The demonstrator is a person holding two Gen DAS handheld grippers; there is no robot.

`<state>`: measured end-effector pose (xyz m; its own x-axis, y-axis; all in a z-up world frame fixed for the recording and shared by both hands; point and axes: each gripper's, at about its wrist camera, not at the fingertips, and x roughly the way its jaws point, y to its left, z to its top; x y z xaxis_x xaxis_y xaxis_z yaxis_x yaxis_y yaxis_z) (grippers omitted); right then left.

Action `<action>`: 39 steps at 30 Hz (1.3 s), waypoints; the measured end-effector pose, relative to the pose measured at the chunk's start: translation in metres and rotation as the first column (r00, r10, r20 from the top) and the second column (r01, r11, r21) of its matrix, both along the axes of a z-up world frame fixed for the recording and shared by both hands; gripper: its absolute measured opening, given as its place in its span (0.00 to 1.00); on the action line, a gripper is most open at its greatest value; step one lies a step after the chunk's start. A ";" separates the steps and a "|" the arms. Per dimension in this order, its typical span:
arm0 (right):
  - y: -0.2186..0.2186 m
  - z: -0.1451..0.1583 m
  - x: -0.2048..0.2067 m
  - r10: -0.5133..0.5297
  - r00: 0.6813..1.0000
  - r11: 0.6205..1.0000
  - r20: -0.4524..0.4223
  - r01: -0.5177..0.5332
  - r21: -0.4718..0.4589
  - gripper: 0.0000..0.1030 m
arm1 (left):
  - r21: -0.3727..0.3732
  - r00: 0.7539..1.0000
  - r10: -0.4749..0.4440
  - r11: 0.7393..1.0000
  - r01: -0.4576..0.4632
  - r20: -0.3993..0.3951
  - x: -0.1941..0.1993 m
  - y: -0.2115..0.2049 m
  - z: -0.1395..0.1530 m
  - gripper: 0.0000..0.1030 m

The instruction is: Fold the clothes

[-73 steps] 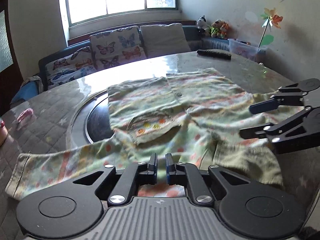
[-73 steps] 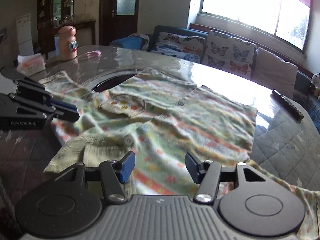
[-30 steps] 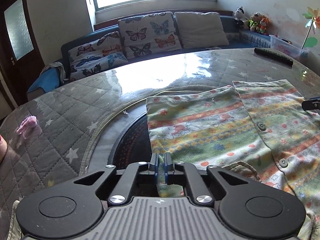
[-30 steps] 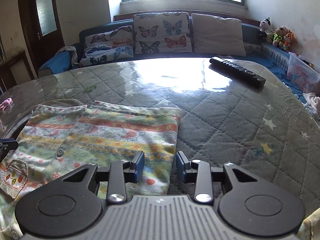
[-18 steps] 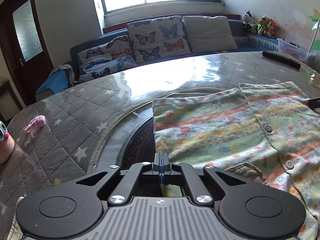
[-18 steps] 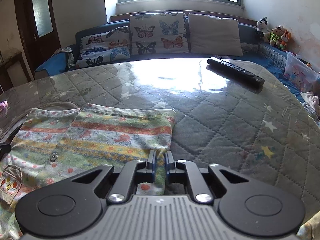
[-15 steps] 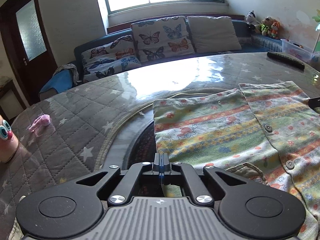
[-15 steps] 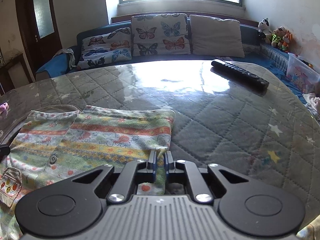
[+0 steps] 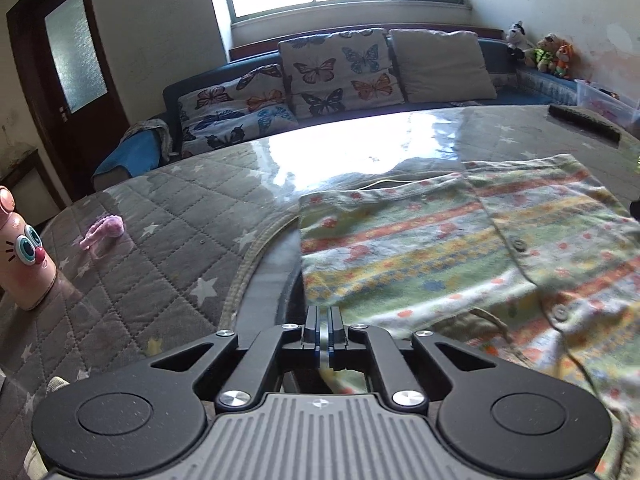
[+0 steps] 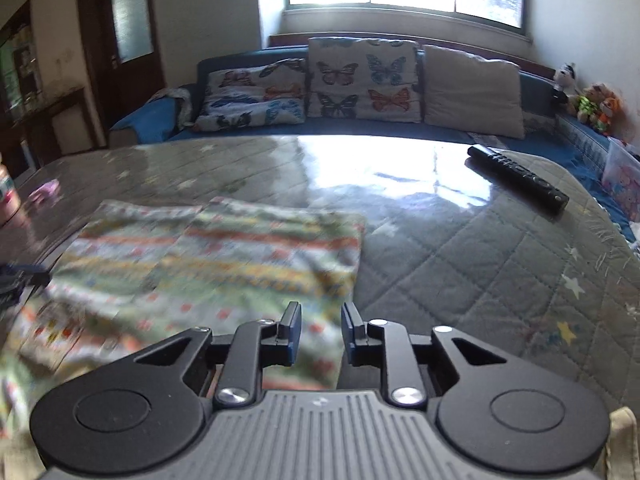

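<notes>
On table [image 10: 460, 248], shirt [image 9: 420, 248] lies spread flat, remote [image 10: 518, 178] well beyond its far right corner. Your left gripper [image 9: 323, 330] at shirt's left edge: jaws pinched tight on fabric fold. Your right gripper [image 10: 320, 332] over shirt's right edge: jaws narrow and opening, cloth showing below gap, pads not pressing it. Pink bottle [image 9: 22, 256] far left of shirt.

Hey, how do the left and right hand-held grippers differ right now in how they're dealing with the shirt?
The left hand-held gripper is shut, pinching the edge of the patterned shirt, while the right hand-held gripper has a clear gap and its jaws are opening. Fabric runs between the left's fingers; the right's pads press on nothing, the shirt's edge lying beneath them. Both point down over the same shirt on the quilted table.
</notes>
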<state>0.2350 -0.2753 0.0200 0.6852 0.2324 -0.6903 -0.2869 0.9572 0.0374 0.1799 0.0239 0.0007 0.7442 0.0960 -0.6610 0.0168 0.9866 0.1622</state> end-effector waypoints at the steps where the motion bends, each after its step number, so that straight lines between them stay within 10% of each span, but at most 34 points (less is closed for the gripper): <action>1: 0.001 0.001 -0.010 0.022 1.000 1.000 -0.004 -0.022 -0.006 0.21 | -0.002 1.000 -0.008 1.000 0.008 0.002 -0.005 -0.002 0.002 0.08; 8: 0.014 -0.001 -0.087 0.168 0.986 0.983 -0.007 -0.168 -0.075 0.32 | -0.027 0.991 -0.130 0.991 0.130 0.013 -0.051 -0.038 0.012 0.43; 20: 0.013 -0.004 -0.165 0.216 0.974 0.965 0.067 -0.203 -0.163 0.43 | -0.019 0.966 -0.256 0.966 0.257 0.040 -0.100 -0.083 0.019 0.53; 31: -0.051 0.003 -0.165 -0.046 0.994 0.996 0.094 0.053 -0.078 0.43 | 0.000 0.910 -0.411 0.911 0.412 0.047 -0.108 -0.142 0.016 0.54; 39: -0.127 -0.004 -0.149 -0.317 0.942 0.941 0.114 0.327 -0.090 0.43 | 0.063 0.882 -0.470 0.882 0.468 0.021 -0.120 -0.167 -0.002 0.55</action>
<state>0.0857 -0.4021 0.0155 0.7758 -0.0827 -0.6255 0.0402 0.9958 -0.0818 0.0595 -0.1432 -0.0016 0.7338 -0.2348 -0.6375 0.4686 0.8544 0.2247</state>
